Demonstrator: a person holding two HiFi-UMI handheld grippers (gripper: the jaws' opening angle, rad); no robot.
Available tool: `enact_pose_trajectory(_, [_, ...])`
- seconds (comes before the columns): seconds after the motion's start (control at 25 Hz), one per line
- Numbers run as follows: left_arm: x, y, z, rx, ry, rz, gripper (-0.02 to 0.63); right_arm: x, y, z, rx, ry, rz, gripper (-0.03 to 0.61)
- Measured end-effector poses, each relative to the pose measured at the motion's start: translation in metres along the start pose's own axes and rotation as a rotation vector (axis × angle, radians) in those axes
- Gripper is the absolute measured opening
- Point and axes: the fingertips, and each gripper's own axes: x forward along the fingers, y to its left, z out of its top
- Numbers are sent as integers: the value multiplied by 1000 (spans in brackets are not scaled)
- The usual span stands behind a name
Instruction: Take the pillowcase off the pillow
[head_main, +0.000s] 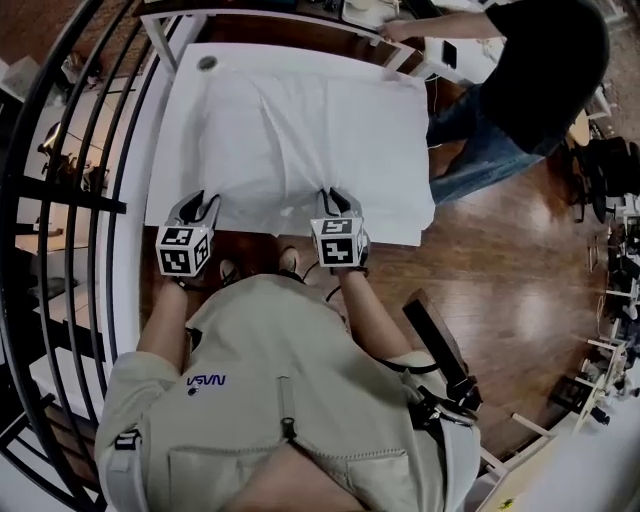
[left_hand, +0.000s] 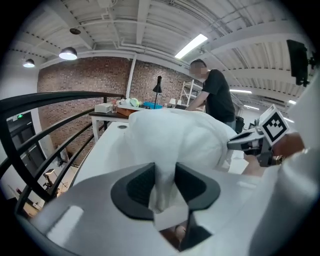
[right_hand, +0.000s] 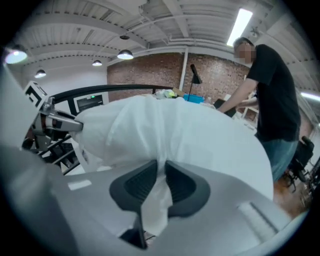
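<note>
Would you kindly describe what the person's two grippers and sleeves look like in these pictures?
The left gripper and right gripper look alike. Each has a pale grey body, dark curved jaws with ribbed black pads, and a white cube printed with black square markers. The person wears a beige top with short sleeves.

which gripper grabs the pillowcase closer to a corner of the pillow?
The left gripper: it pinches the pillowcase at the pillow's near left corner, while the right gripper grips around mid-edge.

Black railing (left_hand: 50, 100), bystander in black (head_main: 540, 70), wooden floor (head_main: 520, 260)
</note>
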Motion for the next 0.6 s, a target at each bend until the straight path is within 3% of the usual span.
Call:
enact_pose_trajectory(0.08, [-11, -1, 13, 12, -29, 12, 163, -11, 4, 9, 10, -24, 70, 84])
enact_pose_trajectory(0.2, [-33, -4, 38, 7, -102, 53, 160, -41, 5, 35, 16, -107, 164, 86])
enact_pose_trajectory(0.28, [-43, -5, 61, -17, -168, 84, 110, -59, -7, 58, 16, -174, 193, 86])
enact_pose_trajectory(0.4, [-43, -3, 90, -42, -224, 96, 119, -68, -25, 96, -2, -263, 206, 86])
enact_pose_trajectory(0.6, [-17, 7, 122, -59, -223, 66, 257, -39, -18, 144, -79, -302, 273, 94])
